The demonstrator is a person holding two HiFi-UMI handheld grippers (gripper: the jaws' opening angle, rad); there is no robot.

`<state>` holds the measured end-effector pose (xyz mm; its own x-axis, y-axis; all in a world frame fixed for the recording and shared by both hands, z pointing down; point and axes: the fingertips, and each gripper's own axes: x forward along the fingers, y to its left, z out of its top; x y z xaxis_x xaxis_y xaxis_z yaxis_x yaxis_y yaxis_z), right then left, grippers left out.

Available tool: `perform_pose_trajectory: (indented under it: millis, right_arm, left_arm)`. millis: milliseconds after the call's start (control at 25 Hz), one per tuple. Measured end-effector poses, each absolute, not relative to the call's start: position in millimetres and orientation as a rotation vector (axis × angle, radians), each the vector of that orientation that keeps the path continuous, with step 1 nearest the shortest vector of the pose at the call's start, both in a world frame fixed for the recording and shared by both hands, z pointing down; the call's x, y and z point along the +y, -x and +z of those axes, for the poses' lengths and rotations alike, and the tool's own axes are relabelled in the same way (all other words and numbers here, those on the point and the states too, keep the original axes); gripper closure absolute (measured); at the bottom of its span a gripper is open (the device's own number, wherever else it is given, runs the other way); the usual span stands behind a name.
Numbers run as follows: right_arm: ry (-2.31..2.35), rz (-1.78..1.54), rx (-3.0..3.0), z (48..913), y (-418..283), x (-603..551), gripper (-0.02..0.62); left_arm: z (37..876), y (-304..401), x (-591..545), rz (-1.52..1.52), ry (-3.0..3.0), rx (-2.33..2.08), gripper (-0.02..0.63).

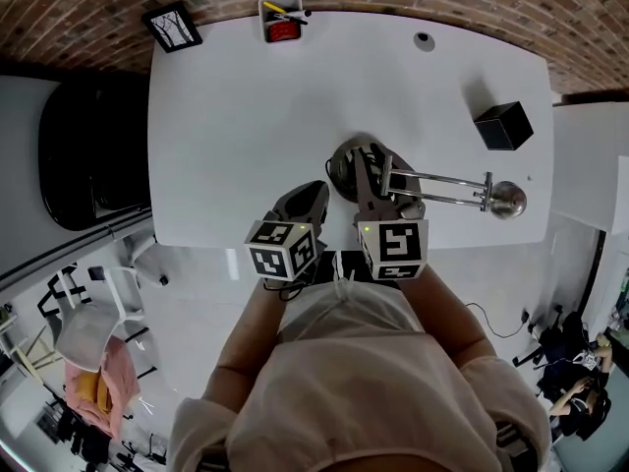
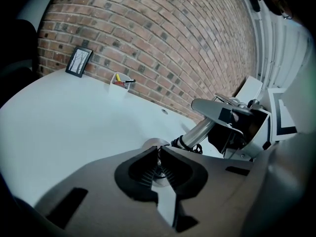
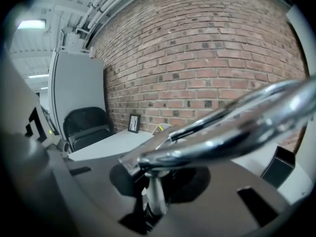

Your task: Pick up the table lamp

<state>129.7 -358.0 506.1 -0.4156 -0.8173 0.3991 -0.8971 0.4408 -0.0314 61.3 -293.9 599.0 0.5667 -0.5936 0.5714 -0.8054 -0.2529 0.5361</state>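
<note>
Chrome lamp at mid-table, my right gripper on its post.

Lamp (image 1: 442, 177): round base at frame centre on the white table (image 1: 246, 116), two thin rods running right to a ball head. My right gripper (image 3: 155, 191) pinches the upright post above the base. My left gripper (image 2: 159, 169) is pressed together on nothing, just left of the base. Cup (image 1: 280, 18), top centre, holds pens and something red. Black box (image 1: 503, 124), upper right: contents not visible.

Head view looks steeply down — gripper views sit low, facing the shared brick wall (image 2: 163, 43).
</note>
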Motion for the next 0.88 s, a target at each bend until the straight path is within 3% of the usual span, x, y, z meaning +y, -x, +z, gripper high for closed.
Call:
perform_pose_trajectory:
  millis: [520,560,640,680,880]
  right_arm:
    - [-1.442,0.402,-2.342,507.1,-141.1,-359.6,0.529]
    - [-1.451,0.411,-2.335,506.3,-144.0,-360.3,0.529]
    - [-1.459,0.423,-2.328,505.8,-147.3,-360.4,0.531]
    - [-1.456,0.425,-2.33,505.8,-147.6,-360.3,0.531]
    - [-1.449,0.472,-2.345,503.8,-154.0,-363.8,0.531]
  left_arm:
    - [615.3,-67.9,-299.2,0.276,-1.935,-1.046,0.572]
    - [621.4,-69.6,-297.5,0.282,-1.92,-1.029,0.555]
    - [635.4,-77.5,-291.8,0.271,-1.862,-0.953,0.396]
    - [642.8,-82.1,-288.8,0.256,-1.818,-0.91,0.365]
    - [673.1,-94.0,-284.9,0.221,-1.663,-0.844,0.356]
